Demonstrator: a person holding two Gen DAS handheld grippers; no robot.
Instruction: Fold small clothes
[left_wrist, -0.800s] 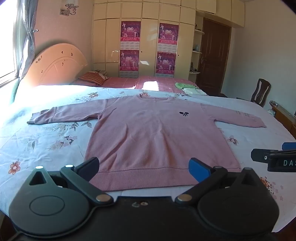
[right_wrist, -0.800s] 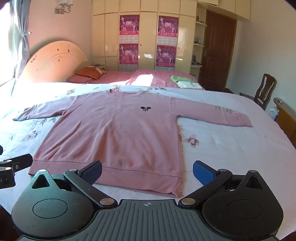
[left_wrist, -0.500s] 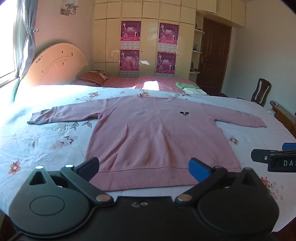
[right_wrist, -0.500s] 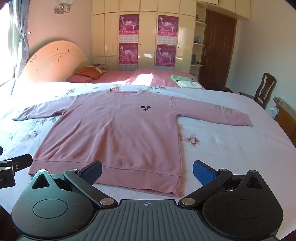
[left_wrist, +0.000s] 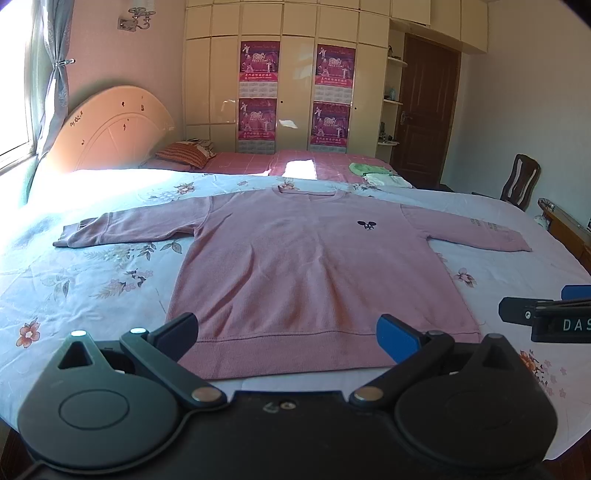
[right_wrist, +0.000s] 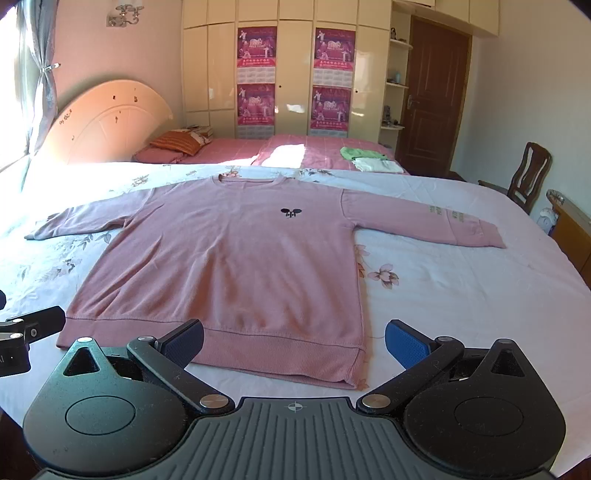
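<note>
A small pink long-sleeved sweater (left_wrist: 314, 266) lies flat, front up, on the floral bedsheet (left_wrist: 92, 288), both sleeves spread out, hem nearest me; it also shows in the right wrist view (right_wrist: 240, 266). My left gripper (left_wrist: 288, 332) is open and empty, hovering just short of the hem. My right gripper (right_wrist: 293, 339) is open and empty, over the hem's right corner. The right gripper's tip shows at the left wrist view's right edge (left_wrist: 546, 314). The left gripper's tip shows at the right wrist view's left edge (right_wrist: 26, 328).
A second bed with a pink cover (right_wrist: 288, 151) stands behind, holding an orange pillow (right_wrist: 177, 142) and folded green and white clothes (right_wrist: 369, 160). A wooden chair (right_wrist: 528, 177) and a wooden cabinet (right_wrist: 572, 229) are at the right. A wardrobe with posters (right_wrist: 295, 77) fills the back wall.
</note>
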